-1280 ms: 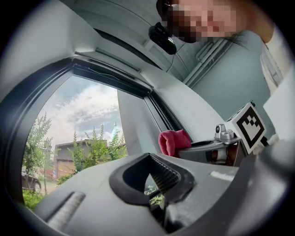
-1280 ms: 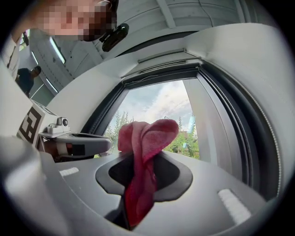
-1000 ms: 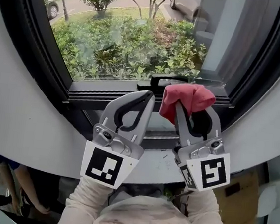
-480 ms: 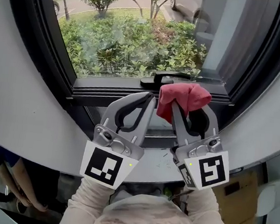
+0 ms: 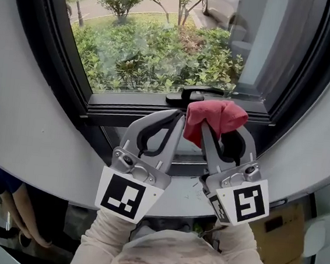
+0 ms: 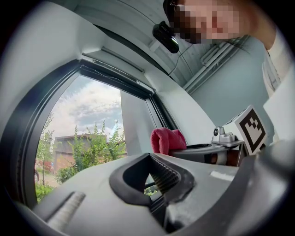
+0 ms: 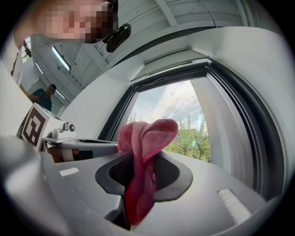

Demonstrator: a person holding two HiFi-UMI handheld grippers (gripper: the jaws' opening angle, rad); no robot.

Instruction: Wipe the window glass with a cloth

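Bright daylight comes through the window glass (image 5: 156,45), faintly hazed by reflections; the wall (image 5: 29,143) below me is shaded. Both my gripper views bulge, with black corners.

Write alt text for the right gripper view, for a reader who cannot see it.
The right gripper is shut on a red cloth, whose folded end sticks up past the jaws. Behind it is a dark-framed window showing green trees and cloudy sky; the left gripper sits alongside at the left.

Left gripper (image 5: 176,117) seemingly closed; right gripper (image 5: 219,133) clamps cloth (image 5: 215,115).
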